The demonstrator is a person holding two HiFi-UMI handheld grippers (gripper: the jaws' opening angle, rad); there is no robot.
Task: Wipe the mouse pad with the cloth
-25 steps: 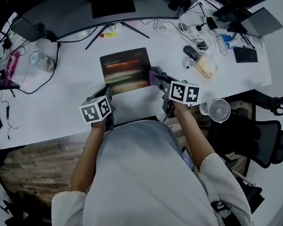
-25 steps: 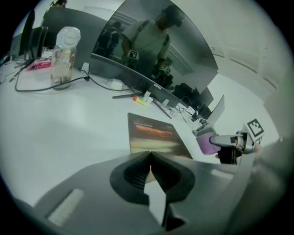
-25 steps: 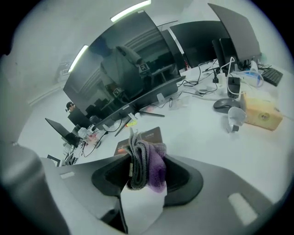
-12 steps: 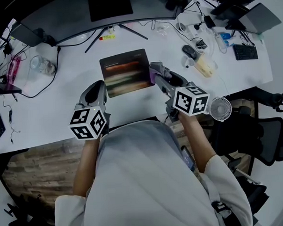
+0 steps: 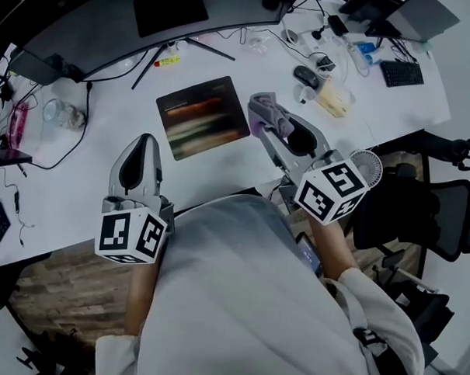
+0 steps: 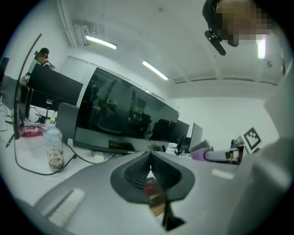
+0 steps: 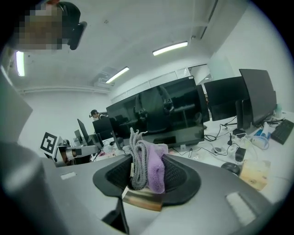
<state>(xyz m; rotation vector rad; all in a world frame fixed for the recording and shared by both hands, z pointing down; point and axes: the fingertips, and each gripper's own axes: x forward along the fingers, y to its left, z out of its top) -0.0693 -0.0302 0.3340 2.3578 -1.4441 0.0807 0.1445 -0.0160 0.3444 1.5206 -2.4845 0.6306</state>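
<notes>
Two grippers hovered over the white table (image 5: 79, 178). The right gripper (image 5: 261, 110) had its fingers clamped on the grey-and-purple cloth (image 7: 154, 167), just right of the mouse pad (image 5: 202, 117), which lay flat on the table. The left gripper (image 5: 145, 142), near-left of the pad, had its fingers pressed together on nothing.

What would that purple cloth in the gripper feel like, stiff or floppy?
Probably floppy: the cloth bunches in folds between the right gripper's jaws. Likely light, since a pinch holds it aloft. Its fuzzy surface should not slip easily.
</notes>
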